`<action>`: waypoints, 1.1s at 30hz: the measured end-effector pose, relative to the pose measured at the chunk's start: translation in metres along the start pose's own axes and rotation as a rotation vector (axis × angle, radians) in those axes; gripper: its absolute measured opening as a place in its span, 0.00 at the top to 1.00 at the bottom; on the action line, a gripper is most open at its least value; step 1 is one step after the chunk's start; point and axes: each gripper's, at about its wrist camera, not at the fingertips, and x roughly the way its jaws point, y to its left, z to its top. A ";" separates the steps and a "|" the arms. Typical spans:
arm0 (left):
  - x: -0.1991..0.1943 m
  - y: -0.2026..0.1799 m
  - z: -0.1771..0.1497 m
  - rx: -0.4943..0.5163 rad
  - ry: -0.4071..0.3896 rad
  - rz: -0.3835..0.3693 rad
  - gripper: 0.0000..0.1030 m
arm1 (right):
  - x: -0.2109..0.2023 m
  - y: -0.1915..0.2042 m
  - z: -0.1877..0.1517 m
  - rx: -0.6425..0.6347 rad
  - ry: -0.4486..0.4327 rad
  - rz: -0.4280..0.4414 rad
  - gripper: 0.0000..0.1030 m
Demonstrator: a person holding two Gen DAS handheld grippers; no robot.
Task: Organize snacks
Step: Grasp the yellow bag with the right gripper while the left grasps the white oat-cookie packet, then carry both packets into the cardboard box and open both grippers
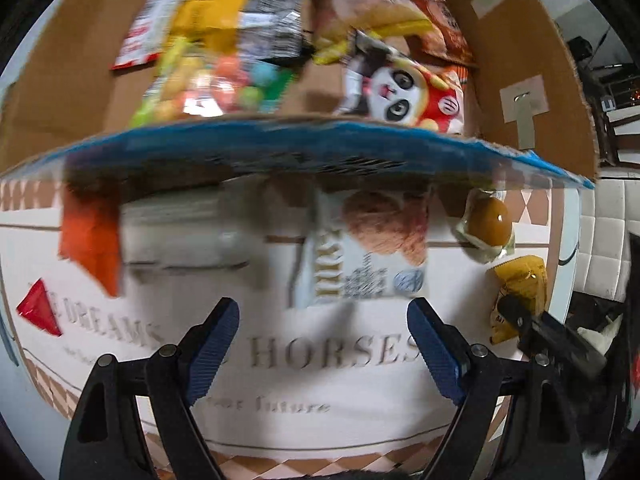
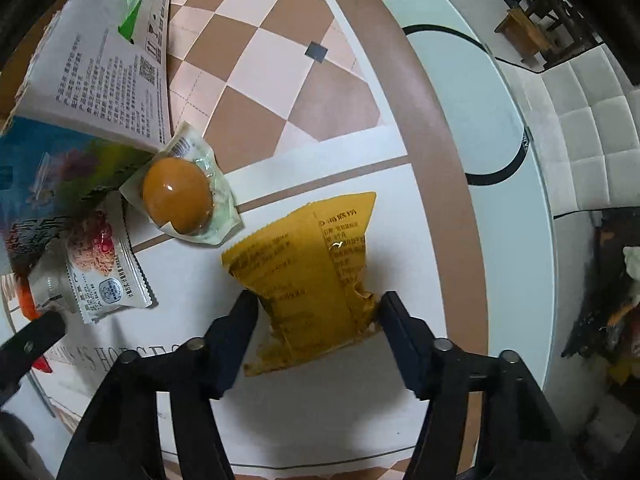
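In the right wrist view my right gripper [image 2: 320, 296] points down at a yellow snack packet [image 2: 312, 264] lying on the tablecloth. Both pads press its crumpled sides, so it is shut on the packet. The same yellow packet [image 1: 520, 284] shows at the right of the left wrist view. My left gripper [image 1: 322, 308] stands open over the tablecloth with nothing between its fingers. Just ahead of it lies a white packet with a brown food picture [image 1: 360, 252]. A wrapped brown egg [image 2: 178, 194] rests by the corner of the cardboard box [image 1: 280, 148], which holds several snack bags, among them a panda packet [image 1: 404, 96].
An orange packet [image 1: 92, 236] and a red triangular one [image 1: 40, 312] lie at the left near the box. The printed tablecloth [image 1: 320, 380] covers a round white table [image 2: 500, 160] whose edge curves close on the right. Beyond it is a padded white seat [image 2: 592, 120].
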 end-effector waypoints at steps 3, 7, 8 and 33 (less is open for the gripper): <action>0.017 -0.010 0.010 -0.005 0.033 -0.004 0.16 | 0.000 -0.003 -0.001 0.006 0.001 0.005 0.39; 0.039 -0.020 0.015 -0.008 0.078 -0.008 0.16 | 0.000 -0.006 0.000 0.016 0.007 0.002 0.40; 0.041 -0.023 0.016 -0.002 0.070 0.008 0.16 | -0.001 -0.009 0.002 0.018 0.009 0.001 0.40; 0.034 0.027 -0.030 -0.048 0.107 -0.069 0.36 | 0.007 -0.002 -0.024 -0.032 0.089 0.040 0.41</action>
